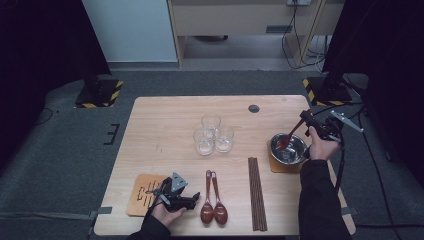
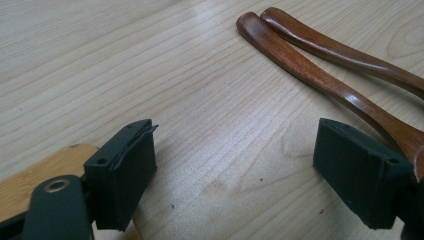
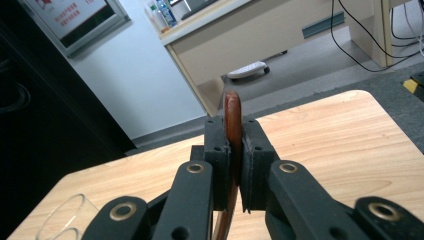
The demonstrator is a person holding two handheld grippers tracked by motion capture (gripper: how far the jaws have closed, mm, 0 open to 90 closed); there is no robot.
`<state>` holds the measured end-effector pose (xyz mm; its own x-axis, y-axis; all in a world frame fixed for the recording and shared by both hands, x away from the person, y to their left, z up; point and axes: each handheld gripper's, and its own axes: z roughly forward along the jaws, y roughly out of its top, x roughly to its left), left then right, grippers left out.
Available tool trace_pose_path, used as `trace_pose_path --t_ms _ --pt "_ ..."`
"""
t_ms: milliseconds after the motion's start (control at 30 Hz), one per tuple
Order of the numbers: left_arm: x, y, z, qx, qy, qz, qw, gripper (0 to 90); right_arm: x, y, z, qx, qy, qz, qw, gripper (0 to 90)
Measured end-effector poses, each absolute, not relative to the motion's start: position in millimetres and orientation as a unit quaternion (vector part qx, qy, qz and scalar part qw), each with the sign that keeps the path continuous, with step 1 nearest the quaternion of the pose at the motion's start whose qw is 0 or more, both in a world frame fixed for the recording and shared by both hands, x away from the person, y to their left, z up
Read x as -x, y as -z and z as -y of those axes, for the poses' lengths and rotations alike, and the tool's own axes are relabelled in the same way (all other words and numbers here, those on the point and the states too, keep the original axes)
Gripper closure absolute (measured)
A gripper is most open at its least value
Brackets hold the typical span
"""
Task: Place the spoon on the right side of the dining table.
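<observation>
Spoon point(image 1: 289, 136) handle up-right in right gripper point(image 1: 304, 120), bowl end seemingly in steel bowl point(image 1: 299, 150).

Spoon point(image 1: 286, 140) in bowl point(image 1: 298, 145), R of chopsticks point(image 1: 257, 192).

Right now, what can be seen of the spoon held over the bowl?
The spoon is dark reddish-brown and glossy, wood by its look. The right gripper is shut on its handle; in the right gripper view the handle's rounded end stands up between the pads. From there it slopes down and leftward in the high view, its head inside the steel bowl, which sits on a mat at the table's right side. Whether the head touches the bowl's bottom cannot be told.
</observation>
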<state>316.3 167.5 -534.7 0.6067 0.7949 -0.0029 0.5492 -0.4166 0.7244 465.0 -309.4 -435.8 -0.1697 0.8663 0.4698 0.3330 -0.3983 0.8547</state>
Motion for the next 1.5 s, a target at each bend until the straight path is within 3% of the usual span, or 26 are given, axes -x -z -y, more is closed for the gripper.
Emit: trace_pose_path --t_ms 900,1500 --pt "-316.2 534.7 -167.5 -0.823 -0.174 -0.408 0.354 16.2 -468.6 444.2 302.4 -0.620 -0.526 -0.542 0.212 79.4" --pt "-316.2 534.6 -167.2 -0.823 -0.174 -0.409 0.353 16.2 -462.2 442.2 309.0 -0.618 -0.503 -0.564 0.217 54.3"
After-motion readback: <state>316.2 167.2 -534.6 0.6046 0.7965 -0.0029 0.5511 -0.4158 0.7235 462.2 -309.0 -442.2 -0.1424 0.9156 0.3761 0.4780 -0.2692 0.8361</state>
